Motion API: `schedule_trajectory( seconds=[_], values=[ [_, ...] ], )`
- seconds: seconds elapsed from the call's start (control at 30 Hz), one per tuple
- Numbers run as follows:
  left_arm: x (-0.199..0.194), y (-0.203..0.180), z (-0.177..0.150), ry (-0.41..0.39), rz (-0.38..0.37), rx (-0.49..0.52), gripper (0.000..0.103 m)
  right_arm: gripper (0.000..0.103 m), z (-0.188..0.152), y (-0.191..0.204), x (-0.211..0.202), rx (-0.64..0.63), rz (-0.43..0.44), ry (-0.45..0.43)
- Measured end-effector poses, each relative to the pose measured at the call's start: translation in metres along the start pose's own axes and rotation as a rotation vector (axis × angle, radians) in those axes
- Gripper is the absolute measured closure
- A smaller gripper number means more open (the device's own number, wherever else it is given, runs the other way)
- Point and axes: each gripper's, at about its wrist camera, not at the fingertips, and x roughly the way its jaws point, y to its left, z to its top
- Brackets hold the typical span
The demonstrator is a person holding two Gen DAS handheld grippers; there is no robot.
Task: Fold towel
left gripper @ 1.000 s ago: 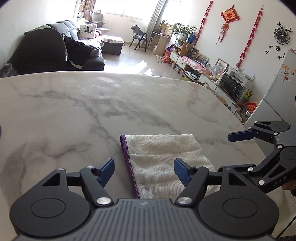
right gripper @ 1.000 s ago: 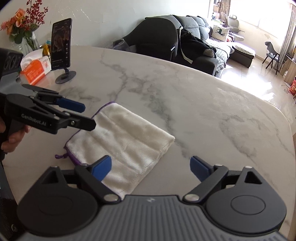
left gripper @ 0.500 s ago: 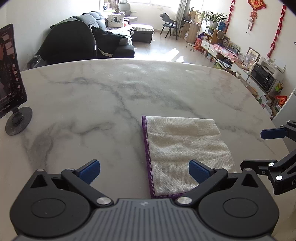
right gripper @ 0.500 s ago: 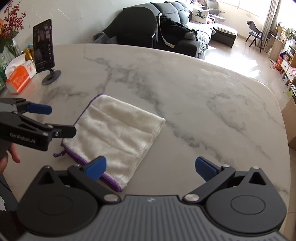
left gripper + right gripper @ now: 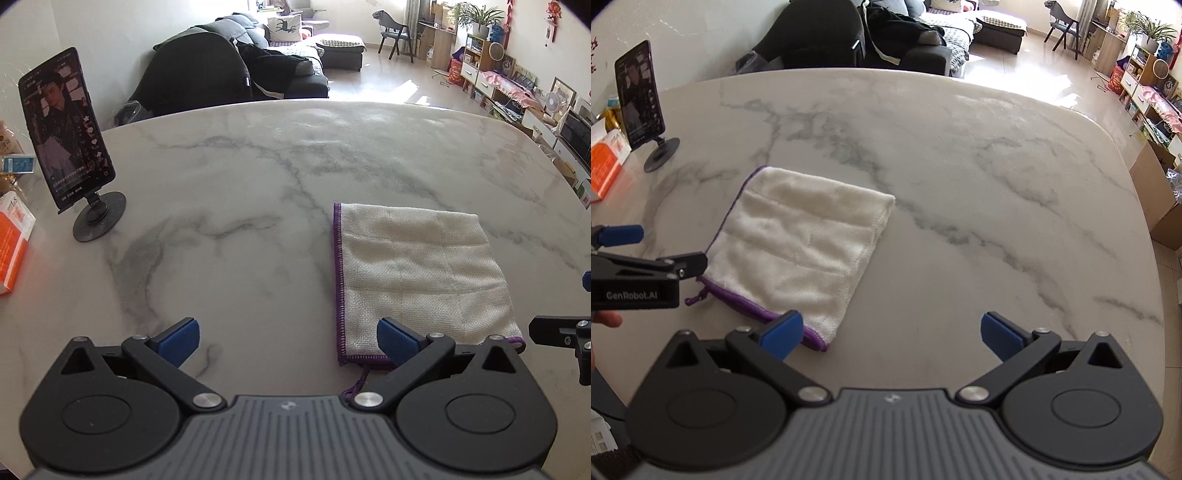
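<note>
The towel point(image 5: 421, 273) is lying folded flat on the table point(image 5: 258, 177), well to the right of the phone stand point(image 5: 98, 218) in the left wrist view. The phone point(image 5: 66, 125) is sitting propped on that stand, and a box point(image 5: 13, 243) is lying just left of it at the table's edge. The left gripper point(image 5: 288, 339) is hanging over the towel's near left corner, the right gripper point(image 5: 892, 332) over its near right corner. Behind the table a sofa point(image 5: 258, 70) is standing.

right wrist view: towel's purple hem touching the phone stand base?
No. The towel lies apart from the phone stand, with bare marble table between its purple hem and the base.
</note>
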Motion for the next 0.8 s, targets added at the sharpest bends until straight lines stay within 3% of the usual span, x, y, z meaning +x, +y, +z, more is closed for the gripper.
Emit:
schedule_trajectory(
  seconds=[0.33,0.8],
  values=[
    [0.0,-0.015,-0.005,0.01,0.013,0.018,0.001,0.0,-0.012,0.005,-0.01,0.006,-0.016,-0.015],
    [0.001,-0.034,-0.011,0.05,-0.033,0.032,0.001,0.0,-0.016,0.003,-0.01,0.011,-0.023,-0.008]
  ],
)
